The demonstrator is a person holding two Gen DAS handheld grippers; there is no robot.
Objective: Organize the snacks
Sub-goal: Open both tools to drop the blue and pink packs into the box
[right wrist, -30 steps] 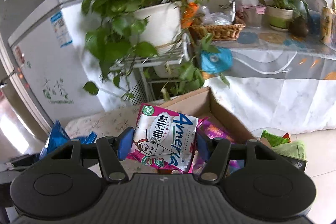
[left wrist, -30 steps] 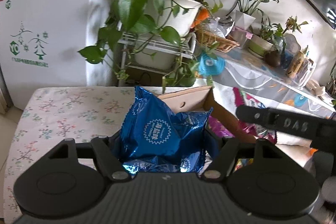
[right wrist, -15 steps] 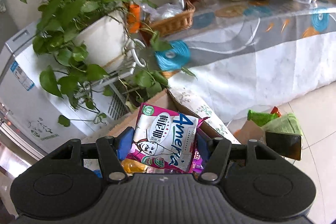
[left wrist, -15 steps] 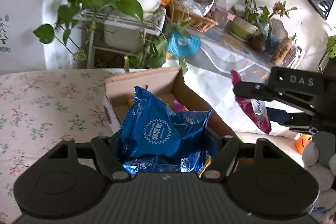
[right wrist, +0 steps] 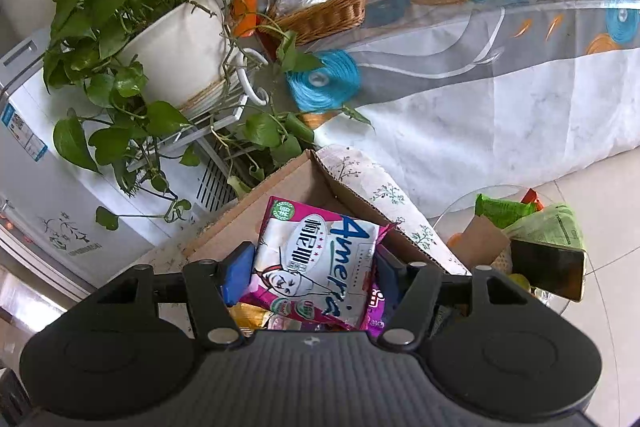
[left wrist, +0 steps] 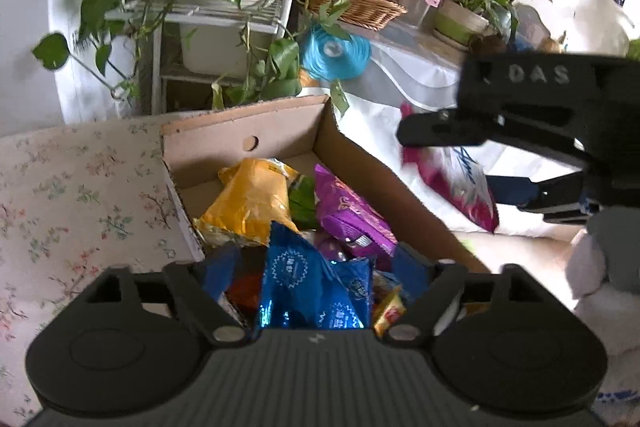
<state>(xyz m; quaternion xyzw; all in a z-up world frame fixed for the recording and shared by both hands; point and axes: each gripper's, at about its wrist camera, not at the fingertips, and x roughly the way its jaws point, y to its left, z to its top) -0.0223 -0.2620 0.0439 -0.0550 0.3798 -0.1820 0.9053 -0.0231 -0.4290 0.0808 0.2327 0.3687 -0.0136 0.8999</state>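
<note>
Both jaws opening; blue packet [left wrist: 308, 283] seemingly free above box [left wrist: 248, 131]

Both wrist views look steeply down, close above the shared cardboard box [left wrist: 280, 131].

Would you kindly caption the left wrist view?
Left gripper opening, releasing a blue snack bag into the cardboard box.
</note>
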